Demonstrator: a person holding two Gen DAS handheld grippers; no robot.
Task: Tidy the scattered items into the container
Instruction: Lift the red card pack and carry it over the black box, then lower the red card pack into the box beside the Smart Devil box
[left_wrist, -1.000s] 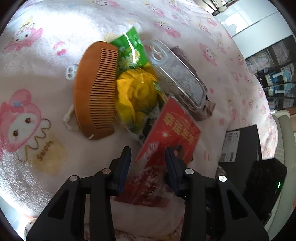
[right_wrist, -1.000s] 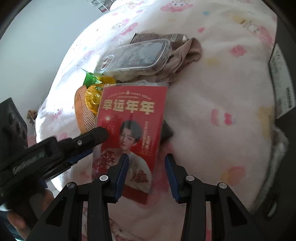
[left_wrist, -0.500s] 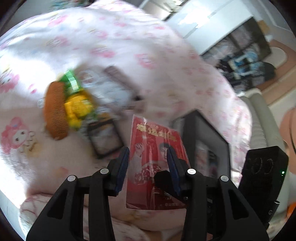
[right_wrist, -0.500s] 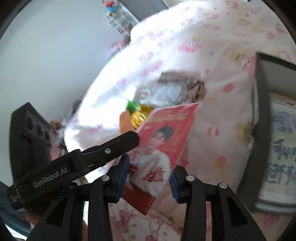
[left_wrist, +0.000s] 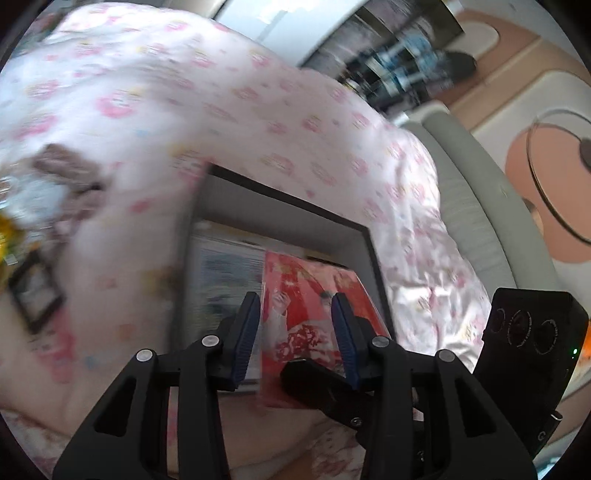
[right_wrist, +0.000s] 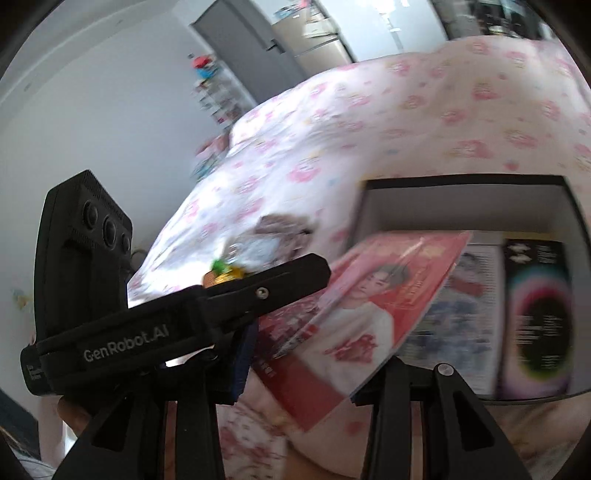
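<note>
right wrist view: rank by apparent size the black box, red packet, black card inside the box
1. black box: largest, it frames the other two.
2. red packet: next, but it sits close to the camera, so its size is exaggerated.
3. black card: smallest, lying inside the box at its right side.

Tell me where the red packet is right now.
In both wrist views the red packet is held up between the two grippers, tilted over the near left edge of the black box, above the printed items already inside; the scattered pile lies further left.
</note>
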